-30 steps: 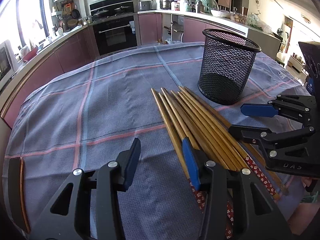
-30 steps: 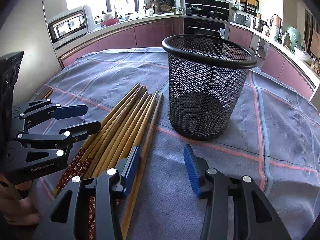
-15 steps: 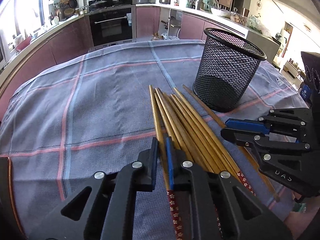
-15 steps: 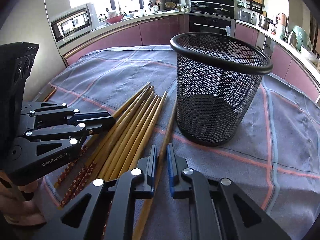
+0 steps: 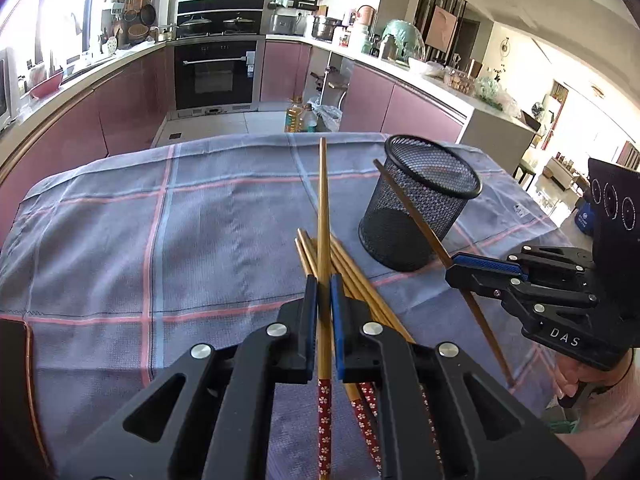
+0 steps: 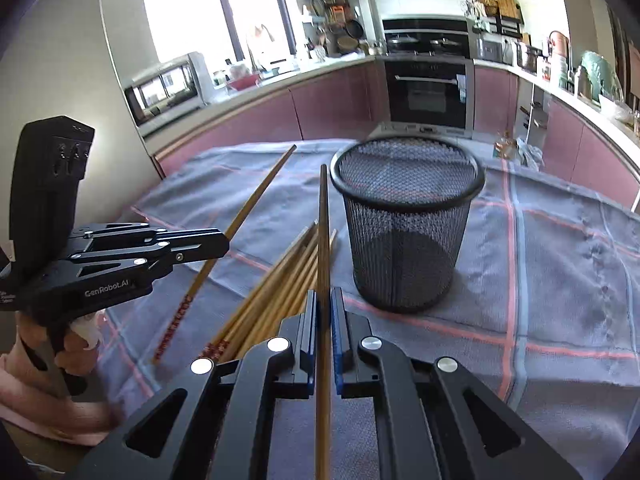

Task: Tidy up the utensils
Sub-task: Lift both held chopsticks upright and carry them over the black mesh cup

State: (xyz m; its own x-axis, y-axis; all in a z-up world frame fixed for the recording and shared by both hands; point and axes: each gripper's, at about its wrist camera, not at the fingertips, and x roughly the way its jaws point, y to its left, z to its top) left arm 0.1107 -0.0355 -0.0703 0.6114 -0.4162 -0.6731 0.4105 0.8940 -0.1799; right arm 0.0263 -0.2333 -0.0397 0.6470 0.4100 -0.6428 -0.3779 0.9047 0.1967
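Plaid-clothed tabletop (image 5: 200, 240) carries the mesh cup (image 6: 406, 232) at frame center; left claw (image 5: 324, 304), marked "GenRobot.AI", and right claw (image 6: 325, 312), marked "DAS", each grip one raised chopstick (image 5: 323, 208).

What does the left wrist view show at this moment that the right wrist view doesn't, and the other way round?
Only the left wrist view shows the left gripper up close, shut on a chopstick whose red flowered end points back toward the camera. Only the right wrist view shows the right gripper up close, shut on its own chopstick, and looks into the mesh cup, which appears empty. Both show each gripper holding one chopstick, the remaining chopsticks lying on the checked cloth, and the cup upright beside them.
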